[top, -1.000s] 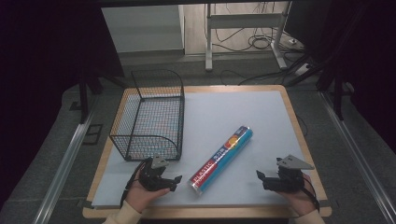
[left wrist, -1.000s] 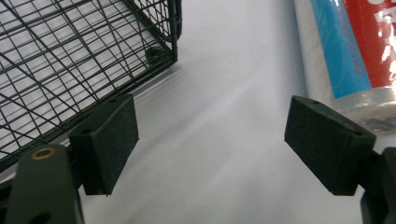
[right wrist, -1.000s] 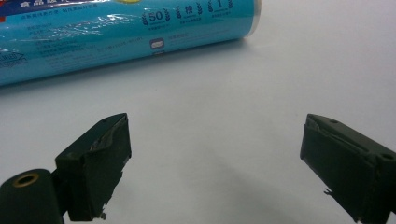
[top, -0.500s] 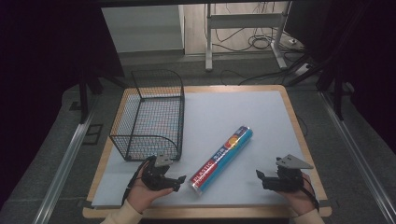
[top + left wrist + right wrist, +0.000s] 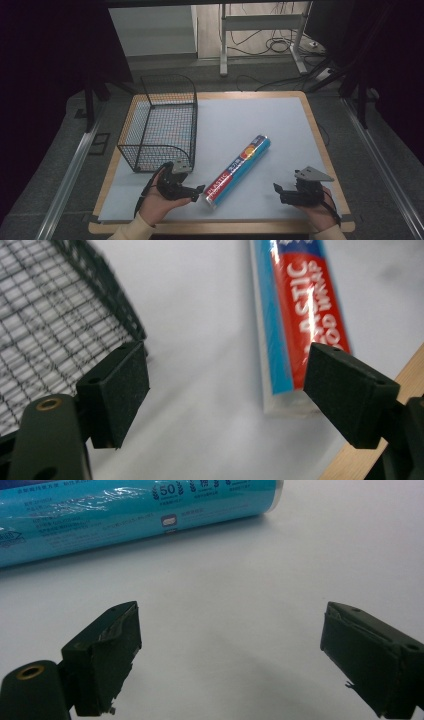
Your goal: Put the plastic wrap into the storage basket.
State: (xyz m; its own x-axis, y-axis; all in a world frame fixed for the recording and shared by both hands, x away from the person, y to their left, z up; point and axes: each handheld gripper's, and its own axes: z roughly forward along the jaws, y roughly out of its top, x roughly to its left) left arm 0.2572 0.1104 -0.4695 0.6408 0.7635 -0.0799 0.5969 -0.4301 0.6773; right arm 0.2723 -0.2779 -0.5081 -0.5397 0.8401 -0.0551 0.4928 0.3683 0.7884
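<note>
Tongs gape empty in both your hands, left tongs [image 5: 199, 189] just beside the plastic wrap roll's [image 5: 239, 170] near end, right tongs [image 5: 278, 189] near its other side.

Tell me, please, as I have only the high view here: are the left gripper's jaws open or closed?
Observer: Open. In the left gripper view the left gripper has its jaws set wide apart with bare mat between them.
Operator: Thank you. Is the roll between them?
Observer: No. The roll's near end lies just ahead of one jaw, not between the two.
Operator: And the right gripper?
Observer: The right gripper is open too, its jaws wide over bare mat, with the roll lying across the top of that view, beyond them.
Operator: Can you read any print on the roll?
Observer: Yes, "PLASTIC" in white on red near its end.
</note>
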